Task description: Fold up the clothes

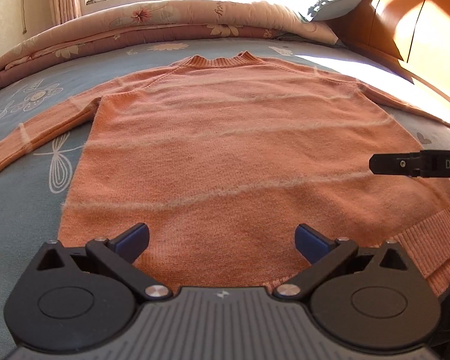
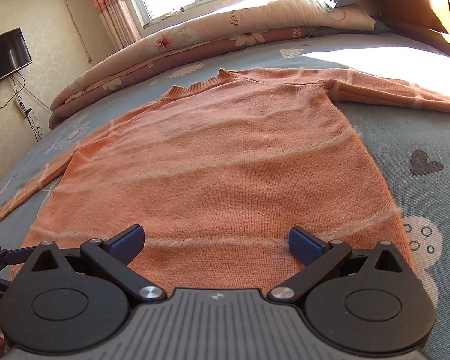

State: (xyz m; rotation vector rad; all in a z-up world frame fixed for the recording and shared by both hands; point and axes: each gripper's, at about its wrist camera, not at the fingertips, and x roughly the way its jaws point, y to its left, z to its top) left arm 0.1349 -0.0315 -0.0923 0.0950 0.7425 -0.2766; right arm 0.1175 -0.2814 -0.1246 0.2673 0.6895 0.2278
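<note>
sweaters: 1 (image 1: 225,150) | grippers: 2 (image 1: 222,240) (image 2: 216,241) | quilts: 1 (image 1: 153,30) | pillows: 1 (image 1: 321,1)

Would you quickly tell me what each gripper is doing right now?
Left gripper: open, holding nothing, over the sweater hem.
Right gripper: open, holding nothing.

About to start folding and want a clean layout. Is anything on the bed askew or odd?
Nothing stands out. The orange sweater lies flat on the bedsheet, sleeves spread to both sides, with only mild ripples. Both the left tool and the right tool are open above its hem.
</note>
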